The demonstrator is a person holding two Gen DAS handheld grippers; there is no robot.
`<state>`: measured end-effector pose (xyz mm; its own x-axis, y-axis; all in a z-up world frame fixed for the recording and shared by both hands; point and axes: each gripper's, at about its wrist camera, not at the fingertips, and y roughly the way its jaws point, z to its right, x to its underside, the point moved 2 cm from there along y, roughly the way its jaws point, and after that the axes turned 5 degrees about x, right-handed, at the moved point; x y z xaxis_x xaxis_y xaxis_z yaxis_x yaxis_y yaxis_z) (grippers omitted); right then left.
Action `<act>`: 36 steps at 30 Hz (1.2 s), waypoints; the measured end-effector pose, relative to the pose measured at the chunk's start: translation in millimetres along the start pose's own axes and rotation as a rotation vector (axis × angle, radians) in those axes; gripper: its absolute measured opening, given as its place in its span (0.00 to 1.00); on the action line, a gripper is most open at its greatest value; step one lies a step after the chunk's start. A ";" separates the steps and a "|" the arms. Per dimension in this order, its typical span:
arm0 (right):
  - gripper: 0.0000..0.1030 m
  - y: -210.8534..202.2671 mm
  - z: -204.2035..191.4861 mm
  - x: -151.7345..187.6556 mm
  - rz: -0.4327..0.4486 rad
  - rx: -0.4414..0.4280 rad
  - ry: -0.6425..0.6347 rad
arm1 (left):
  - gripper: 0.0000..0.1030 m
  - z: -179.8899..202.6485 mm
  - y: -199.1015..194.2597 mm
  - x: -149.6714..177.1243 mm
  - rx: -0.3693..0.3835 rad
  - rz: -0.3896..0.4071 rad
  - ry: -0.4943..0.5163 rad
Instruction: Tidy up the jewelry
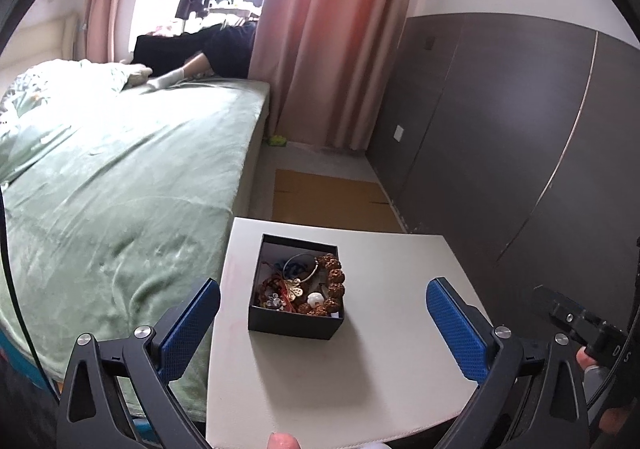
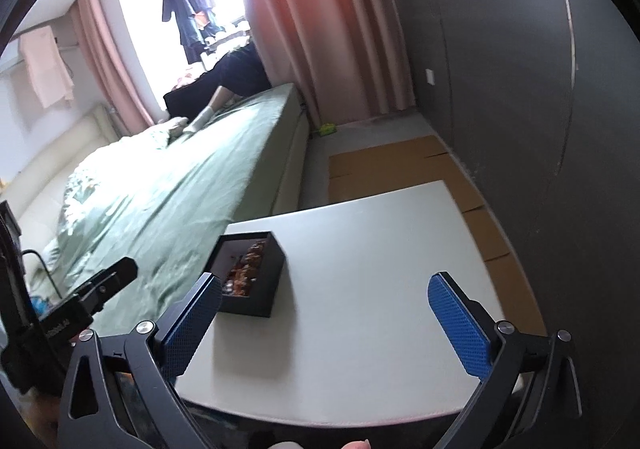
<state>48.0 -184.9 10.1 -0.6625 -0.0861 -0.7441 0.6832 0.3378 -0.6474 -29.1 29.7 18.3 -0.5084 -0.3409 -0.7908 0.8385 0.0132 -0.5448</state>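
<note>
A small black open box (image 1: pixel 295 323) stands on a white tabletop (image 1: pixel 384 369). It holds a heap of jewelry: a brown bead bracelet (image 1: pixel 334 283), a thin metal bangle (image 1: pixel 300 267), a gold flower piece (image 1: pixel 295 290) and a white bead (image 1: pixel 315 298). My left gripper (image 1: pixel 323 299) is open and empty, above the table's near edge, with the box between its blue pads (image 1: pixel 188 333). My right gripper (image 2: pixel 325 295) is open and empty, with the box (image 2: pixel 256 289) beside its left pad (image 2: pixel 192 325). The left gripper's body (image 2: pixel 96 289) shows at the left.
A bed with a green blanket (image 1: pixel 120 189) runs along the table's left side. A person sits at its far end (image 1: pixel 208 49). A dark grey wardrobe (image 1: pixel 500 121) is on the right. Flat cardboard (image 1: pixel 332 201) lies on the floor beyond the table. Pink curtains (image 1: pixel 332 29) hang behind.
</note>
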 end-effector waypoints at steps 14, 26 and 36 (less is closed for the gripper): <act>1.00 -3.8 -4.7 1.0 0.016 0.047 -0.006 | 1.00 6.5 -7.4 -3.4 -0.033 0.038 0.031; 1.00 -10.1 -1.4 -2.6 0.044 0.035 0.004 | 1.00 13.9 -15.4 -8.7 -0.033 0.085 0.042; 1.00 -11.4 3.2 -1.4 0.042 0.040 0.018 | 1.00 14.4 -16.5 -8.4 -0.055 0.087 0.040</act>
<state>42.1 -191.6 18.0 -0.6384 -0.0554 -0.7677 0.7220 0.3027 -0.6222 -35.8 18.8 38.0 -0.4427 -0.2989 -0.8454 0.8681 0.0929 -0.4875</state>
